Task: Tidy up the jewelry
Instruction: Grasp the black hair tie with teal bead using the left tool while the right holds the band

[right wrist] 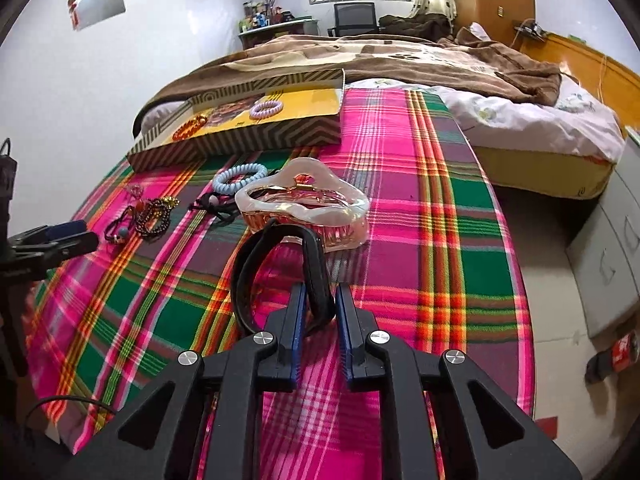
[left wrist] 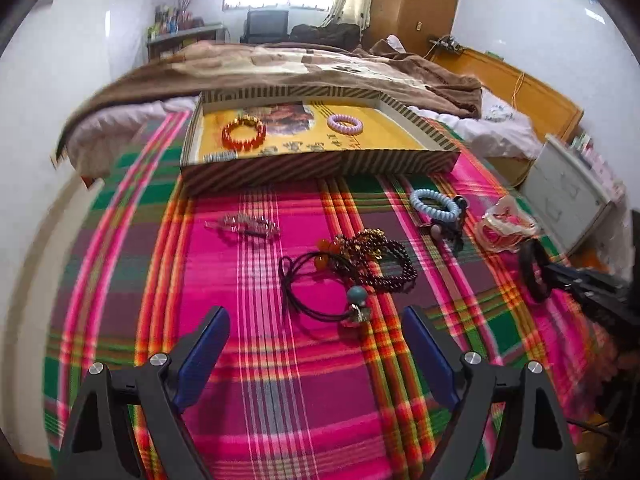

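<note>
My right gripper is shut on a black bangle and holds it just above the plaid cloth; the bangle also shows in the left wrist view. My left gripper is open and empty, near a black cord hair tie with a teal bead and dark beaded bracelets. A striped box with a yellow floor holds an orange bead bracelet and a lilac spiral hair tie. A white hair claw lies beyond the bangle.
A blue spiral hair tie, a clear crystal clip and a black tie with pink beads lie on the plaid cloth. A bed with a brown blanket lies behind. White drawers stand at the right.
</note>
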